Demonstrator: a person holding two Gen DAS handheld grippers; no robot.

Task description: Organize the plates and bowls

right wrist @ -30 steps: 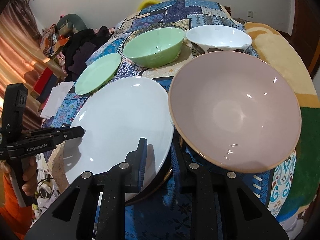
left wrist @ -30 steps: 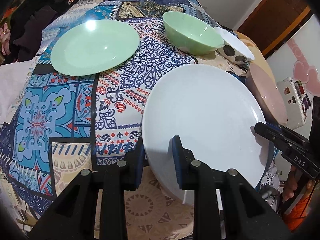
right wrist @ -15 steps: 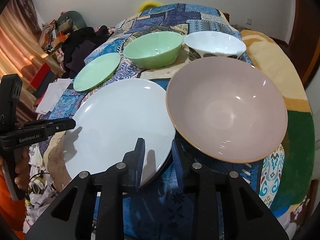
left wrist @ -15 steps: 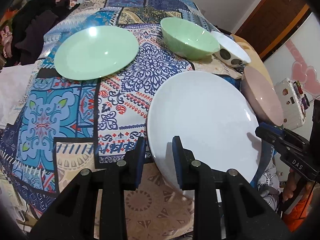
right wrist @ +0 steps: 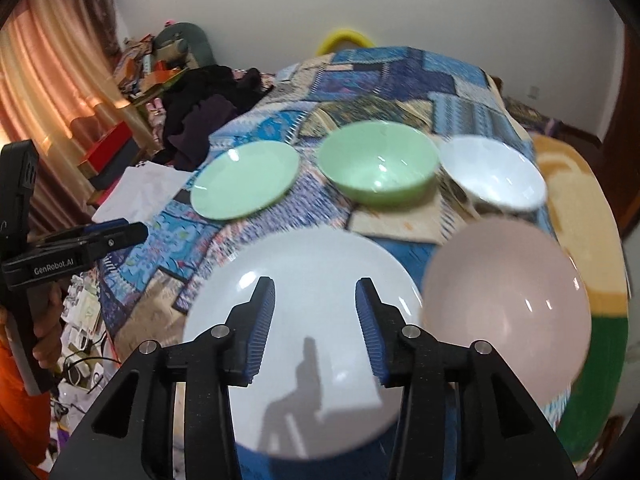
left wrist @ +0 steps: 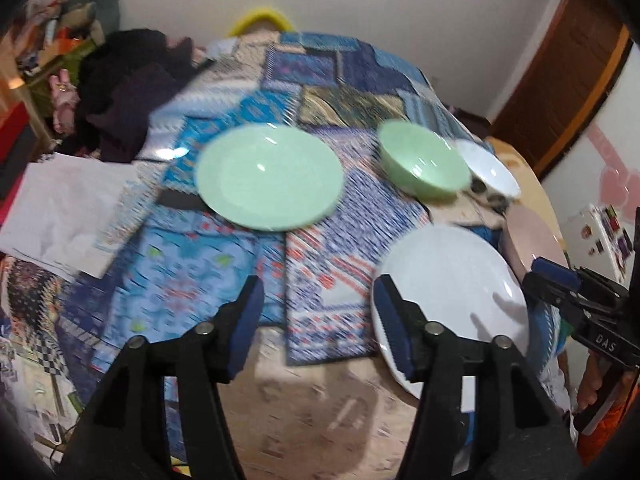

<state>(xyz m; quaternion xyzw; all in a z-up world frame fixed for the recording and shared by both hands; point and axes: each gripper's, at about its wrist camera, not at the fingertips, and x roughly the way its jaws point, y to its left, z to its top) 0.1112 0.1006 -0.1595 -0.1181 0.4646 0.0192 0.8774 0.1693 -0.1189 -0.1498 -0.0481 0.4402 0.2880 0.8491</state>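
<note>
White plate (right wrist: 320, 276) nearest, beside pink bowl (right wrist: 508, 304); beyond, green plate (right wrist: 245, 178), green bowl (right wrist: 378, 168), white bowl (right wrist: 494, 174).

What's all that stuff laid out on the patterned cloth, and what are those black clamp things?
White plate: one, white, nearest, on the cloth.
Pink bowl: one, dusty pink, right of the white plate.
Green plate: one, pale green, far left.
Green bowl: one, pale green, far middle.
White bowl: one, white inside, far right.
Cloth: one, blue patchwork, under all dishes.
Dark clothes: a heap, black, left edge.
Left gripper: one, black, blue pads, jaws opening, nothing between.
Right gripper: same, jaws opening, above the white plate.
</note>
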